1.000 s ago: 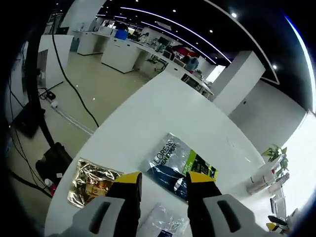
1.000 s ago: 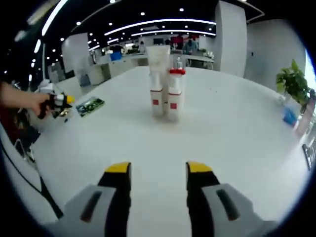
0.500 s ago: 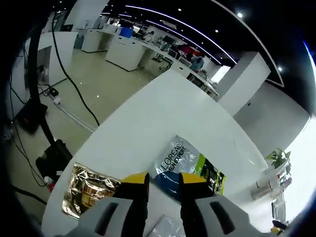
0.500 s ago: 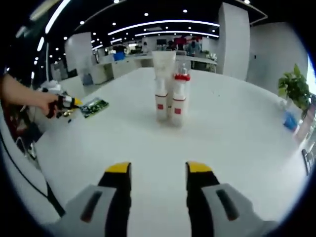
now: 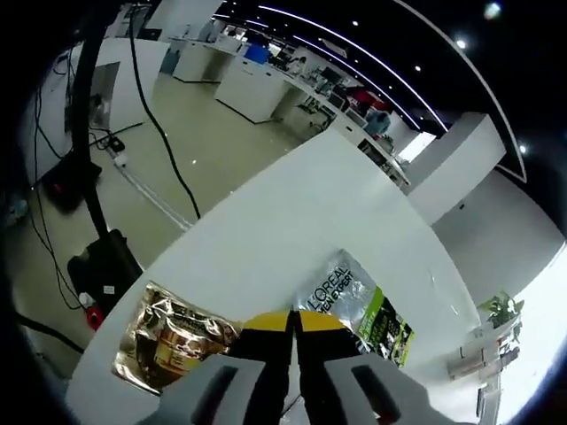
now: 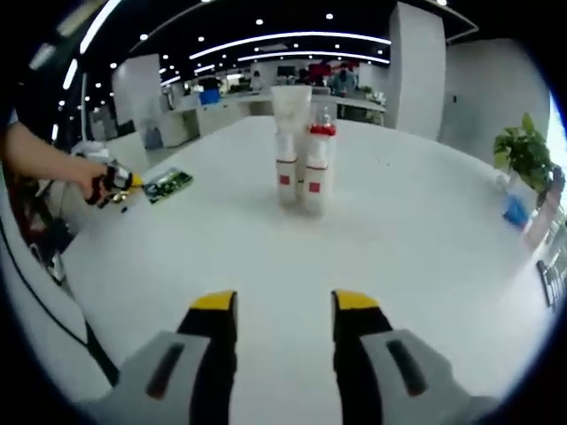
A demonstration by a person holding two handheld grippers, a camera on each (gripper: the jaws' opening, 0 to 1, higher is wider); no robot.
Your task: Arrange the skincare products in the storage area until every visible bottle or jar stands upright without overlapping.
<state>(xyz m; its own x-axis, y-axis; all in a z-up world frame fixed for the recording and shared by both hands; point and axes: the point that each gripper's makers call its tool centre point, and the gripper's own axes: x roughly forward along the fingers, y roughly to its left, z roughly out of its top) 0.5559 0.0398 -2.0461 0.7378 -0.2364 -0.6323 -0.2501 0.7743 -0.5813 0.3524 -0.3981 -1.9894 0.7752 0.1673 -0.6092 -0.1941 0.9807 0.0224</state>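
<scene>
Spread tool before upright bottles

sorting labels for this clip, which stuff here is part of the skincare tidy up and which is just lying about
Part of the job:
- two red-capped bottles, upright
- white tube behind them
- L'Oreal sachet
- gold sachet

Just lying about:
- potted plant
- blue item at the table edge
- black floor cables

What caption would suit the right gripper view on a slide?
Open right tongs hover over a white table, facing upright bottles grouped at its centre.
</scene>
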